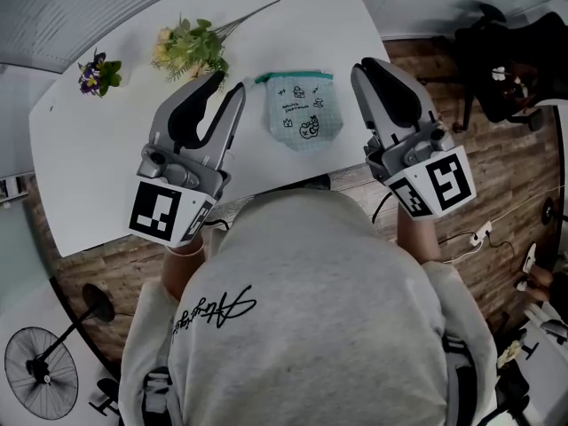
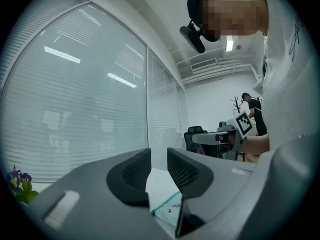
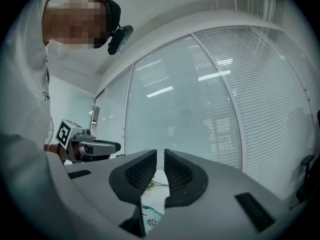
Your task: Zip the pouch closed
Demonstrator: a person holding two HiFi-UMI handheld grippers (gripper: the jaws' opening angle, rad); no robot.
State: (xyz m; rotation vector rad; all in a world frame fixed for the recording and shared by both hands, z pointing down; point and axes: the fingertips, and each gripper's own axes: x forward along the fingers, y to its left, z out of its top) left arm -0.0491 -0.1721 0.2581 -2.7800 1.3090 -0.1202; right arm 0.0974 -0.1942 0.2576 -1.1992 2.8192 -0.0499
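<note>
A small mint-green pouch (image 1: 304, 106) with cartoon prints and a darker green top edge lies flat on the white table (image 1: 106, 149), far of my body. Both grippers hover above the table's near edge, pointing level, with the pouch between and beyond them. My left gripper (image 1: 228, 82) stands left of the pouch, its jaws a narrow gap apart and holding nothing. My right gripper (image 1: 368, 65) stands right of it, jaws drawn almost together, holding nothing. The pouch (image 2: 167, 209) shows below the left jaws (image 2: 158, 156), and the pouch (image 3: 150, 216) also shows below the right jaws (image 3: 160, 156).
A sprig of yellow flowers with green leaves (image 1: 191, 47) and a small purple flower bunch (image 1: 96, 74) lie at the table's far left. A floor fan (image 1: 40, 366) stands at lower left. A dark office chair (image 1: 510, 60) is on the wooden floor at right.
</note>
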